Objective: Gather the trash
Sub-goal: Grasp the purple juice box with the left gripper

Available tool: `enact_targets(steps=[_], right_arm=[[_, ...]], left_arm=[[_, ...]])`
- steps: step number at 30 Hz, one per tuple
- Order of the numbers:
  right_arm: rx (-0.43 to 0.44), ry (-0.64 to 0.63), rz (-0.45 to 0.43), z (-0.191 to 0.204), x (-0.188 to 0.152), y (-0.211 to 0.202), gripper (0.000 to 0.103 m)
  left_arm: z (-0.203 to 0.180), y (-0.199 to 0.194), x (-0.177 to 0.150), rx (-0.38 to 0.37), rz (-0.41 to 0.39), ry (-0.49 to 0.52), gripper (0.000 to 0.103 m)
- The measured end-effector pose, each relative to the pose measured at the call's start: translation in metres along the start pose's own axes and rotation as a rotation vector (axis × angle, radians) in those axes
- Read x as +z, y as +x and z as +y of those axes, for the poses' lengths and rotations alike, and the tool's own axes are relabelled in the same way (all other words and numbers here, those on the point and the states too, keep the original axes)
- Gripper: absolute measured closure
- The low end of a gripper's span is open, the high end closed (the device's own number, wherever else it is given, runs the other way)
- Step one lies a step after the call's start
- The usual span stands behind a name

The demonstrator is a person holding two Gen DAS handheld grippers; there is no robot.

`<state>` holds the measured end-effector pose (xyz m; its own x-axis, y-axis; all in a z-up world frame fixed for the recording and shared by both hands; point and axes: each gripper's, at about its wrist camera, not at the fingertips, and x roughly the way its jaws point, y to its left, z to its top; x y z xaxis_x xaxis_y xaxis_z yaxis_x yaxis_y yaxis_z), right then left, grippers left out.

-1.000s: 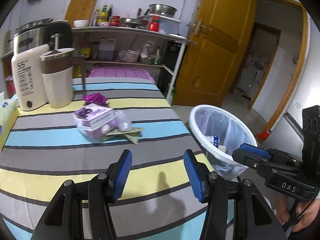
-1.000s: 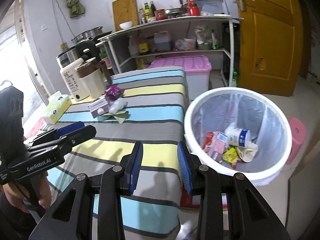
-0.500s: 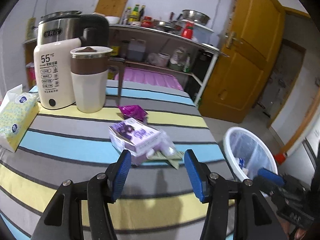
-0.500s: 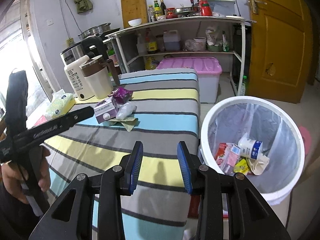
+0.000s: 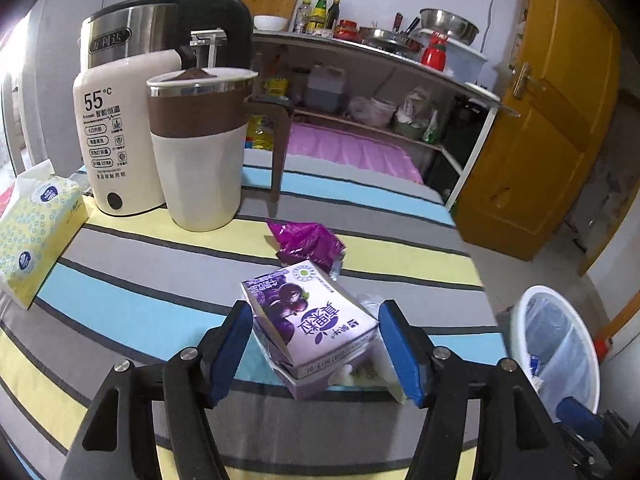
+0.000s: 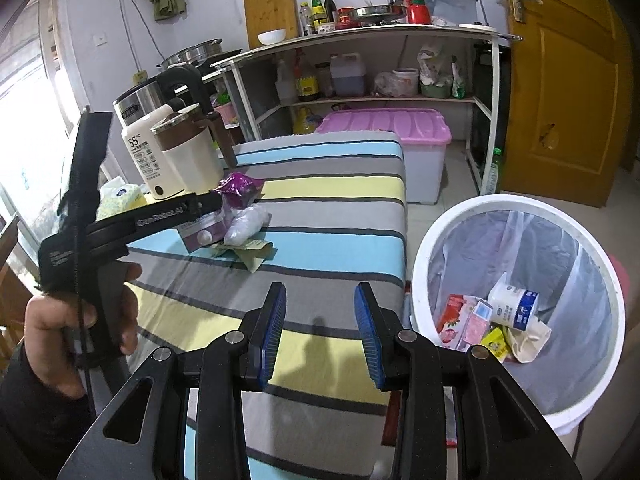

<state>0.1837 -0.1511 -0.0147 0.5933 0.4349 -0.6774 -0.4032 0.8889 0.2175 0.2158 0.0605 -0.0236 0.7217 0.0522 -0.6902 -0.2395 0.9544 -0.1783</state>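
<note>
Carton [image 5: 316,320]: it lies on the striped table [image 5: 132,272] between the blue pads of your left gripper [image 5: 316,354], a gap showing on each side, so nothing is held yet. The jaws have just been opening and now stand wide, with the carton between them.

Step in hand: approach to grasp the next piece of trash. The next move, as judged, calls for a short advance until the pads flank the carton's body, then a close across its width. Keep the pads off the clear bag [image 6: 246,222] and the green paper [image 6: 250,254] lying against the carton, unless you mean to take them together.

Your right gripper [image 6: 320,330] hovers above the table's near edge, jaws half open and empty. Beside it on the floor stands the bin [image 6: 420,280], which already holds several items.

Beyond the carton lies a purple wrapper [image 5: 308,240], then the jug [image 5: 200,152] and kettle [image 5: 120,136].

Change from one second ago: the carton was then far up the table; it now sits at the left pads. The bin has shifted toward the lower right corner of the left view.
</note>
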Motion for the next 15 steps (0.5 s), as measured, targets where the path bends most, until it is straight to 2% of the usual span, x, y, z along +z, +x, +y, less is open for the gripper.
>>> enact_targets(steps=[9, 15], right_arm=[[0.013, -0.018, 0.004, 0.008, 0.007, 0.009, 0.066], [0.029, -0.038, 0.011, 0.021, 0.012, 0.017, 0.066]], left_arm=[[0.034, -0.013, -0.013, 0.029, 0.019, -0.013, 0.037], [0.047, -0.011, -0.011, -0.012, 0.039, -0.005, 0.037]])
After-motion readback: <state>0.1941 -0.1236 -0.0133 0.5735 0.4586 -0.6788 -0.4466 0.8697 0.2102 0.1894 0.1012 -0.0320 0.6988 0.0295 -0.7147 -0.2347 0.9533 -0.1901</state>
